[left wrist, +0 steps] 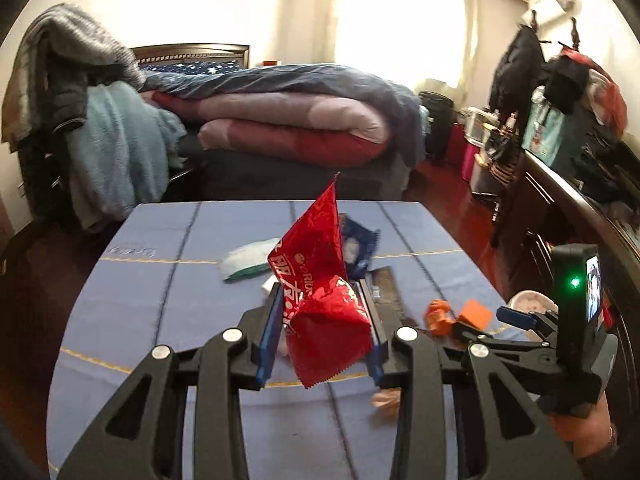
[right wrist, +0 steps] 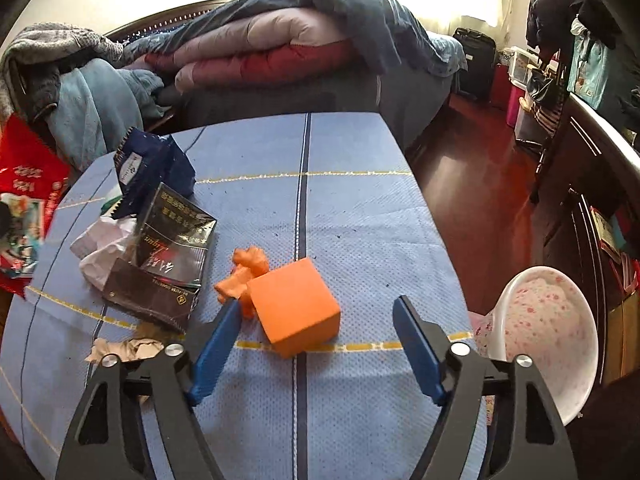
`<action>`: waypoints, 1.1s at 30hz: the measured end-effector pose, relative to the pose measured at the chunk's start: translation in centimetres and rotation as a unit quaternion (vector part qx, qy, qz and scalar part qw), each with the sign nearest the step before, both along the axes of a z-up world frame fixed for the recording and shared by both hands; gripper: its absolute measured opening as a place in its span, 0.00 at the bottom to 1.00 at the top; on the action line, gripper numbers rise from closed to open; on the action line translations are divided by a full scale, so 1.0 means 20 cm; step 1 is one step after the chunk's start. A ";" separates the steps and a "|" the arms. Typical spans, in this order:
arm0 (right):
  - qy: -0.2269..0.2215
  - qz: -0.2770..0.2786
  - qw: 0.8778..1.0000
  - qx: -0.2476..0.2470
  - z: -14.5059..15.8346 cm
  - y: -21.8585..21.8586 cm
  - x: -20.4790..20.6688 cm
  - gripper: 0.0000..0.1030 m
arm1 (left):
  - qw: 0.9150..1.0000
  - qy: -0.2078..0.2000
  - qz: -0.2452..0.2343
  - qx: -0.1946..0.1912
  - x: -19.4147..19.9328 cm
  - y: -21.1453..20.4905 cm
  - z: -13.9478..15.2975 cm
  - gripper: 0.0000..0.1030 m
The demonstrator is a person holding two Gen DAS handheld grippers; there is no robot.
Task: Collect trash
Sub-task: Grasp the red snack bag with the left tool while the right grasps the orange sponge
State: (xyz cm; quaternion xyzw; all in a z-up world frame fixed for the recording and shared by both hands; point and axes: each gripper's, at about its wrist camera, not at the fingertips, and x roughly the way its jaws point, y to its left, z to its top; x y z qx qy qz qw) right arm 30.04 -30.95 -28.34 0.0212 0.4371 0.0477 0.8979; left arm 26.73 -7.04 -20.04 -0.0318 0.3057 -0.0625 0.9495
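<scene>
My left gripper (left wrist: 322, 300) is shut on a crumpled red snack wrapper (left wrist: 320, 280) and holds it above the blue tablecloth (left wrist: 160, 300). The wrapper also shows at the left edge of the right wrist view (right wrist: 28, 200). My right gripper (right wrist: 316, 312) is open and empty, its fingers on either side of an orange box (right wrist: 296, 308) on the cloth. An orange crumpled scrap (right wrist: 244, 276) lies against the box. A black foil packet (right wrist: 168, 256), a dark blue wrapper (right wrist: 152, 164), white crumpled paper (right wrist: 104, 248) and a tan scrap (right wrist: 124, 350) lie to the left.
A white bin lined with a pink flowered bag (right wrist: 548, 336) stands off the table's right edge. A white and green packet (left wrist: 248, 264) lies further back on the cloth. A bed with piled quilts (left wrist: 288, 120) is behind the table; a dark dresser (right wrist: 592, 184) runs along the right.
</scene>
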 end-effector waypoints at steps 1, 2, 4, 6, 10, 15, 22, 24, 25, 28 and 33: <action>0.003 0.002 1.000 0.000 0.00 0.01 0.00 0.61 | 1.000 0.002 0.006 -0.002 0.00 0.03 0.00 0.35; 0.004 0.005 1.000 0.001 -0.01 0.01 0.00 0.56 | 1.000 0.004 0.013 -0.002 0.00 0.05 -0.01 0.35; 0.010 0.014 1.000 0.007 -0.01 0.03 0.00 0.42 | 1.000 0.006 0.020 -0.005 0.00 0.09 -0.01 0.35; 0.007 0.012 1.000 -0.006 0.00 0.06 -0.02 0.41 | 1.000 0.008 0.027 -0.008 -0.01 0.13 -0.01 0.35; 0.000 0.015 1.000 0.003 0.04 0.07 -0.11 0.41 | 0.999 0.006 0.033 -0.013 -0.06 0.18 0.01 0.35; -0.007 0.023 1.000 0.018 0.11 0.10 -0.25 0.41 | 0.999 -0.001 0.038 -0.014 -0.13 0.21 0.04 0.35; -0.021 0.038 0.999 0.024 0.19 0.14 -0.39 0.41 | 0.997 0.051 0.045 -0.021 -0.04 0.31 -0.14 0.61; -0.023 0.040 0.999 0.023 0.21 0.15 -0.40 0.41 | 0.995 0.073 0.057 -0.033 0.02 0.37 -0.21 0.68; -0.024 0.042 0.999 0.023 0.21 0.15 -0.40 0.41 | 0.994 0.081 0.062 -0.037 0.04 0.39 -0.23 0.74; -0.022 0.042 0.999 0.023 0.20 0.15 -0.41 0.41 | 0.990 0.107 0.068 -0.057 0.13 0.46 -0.31 0.85; -0.013 0.039 0.999 0.027 0.18 0.15 -0.39 0.41 | 0.989 0.132 0.062 -0.014 0.26 0.42 -0.42 0.95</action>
